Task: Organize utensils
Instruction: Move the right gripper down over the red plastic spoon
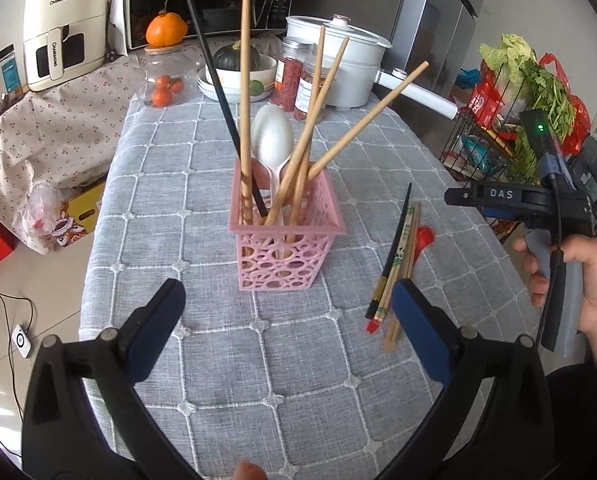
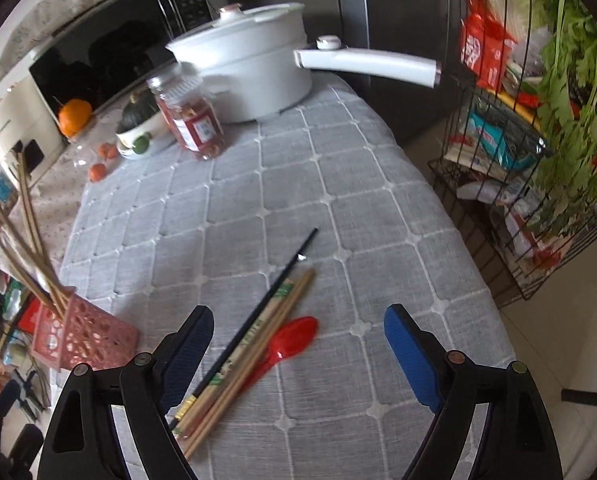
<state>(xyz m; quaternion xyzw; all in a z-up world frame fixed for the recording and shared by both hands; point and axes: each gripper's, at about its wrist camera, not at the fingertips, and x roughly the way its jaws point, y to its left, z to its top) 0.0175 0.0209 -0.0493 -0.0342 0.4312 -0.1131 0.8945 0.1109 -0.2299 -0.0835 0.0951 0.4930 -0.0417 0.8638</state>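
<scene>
A pink openwork basket [image 1: 288,236] stands at the middle of a grey quilted surface [image 1: 218,360], holding four tan wooden chopsticks [image 1: 245,112], one black chopstick [image 1: 218,92] and one white plastic spoon [image 1: 272,136], all leaning upright. To its right, lying flat and close together on the cloth, are another black chopstick [image 2: 258,320], a small bundle of tan chopsticks [image 2: 250,354] whose exact count cannot be told, one with green print too small to read, and a single red spoon [image 2: 288,342]. The left gripper [image 1: 288,326] hovers near the basket, fingers spread wide with nothing between them; the right gripper [image 2: 298,354], held in a hand [image 1: 578,280] and lettered "DAS", hangs over the loose utensils, fingers likewise spread, pinching nothing. At the far left a cream air fryer [image 1: 64,24] reads "CHANGHONG" twice.
</scene>
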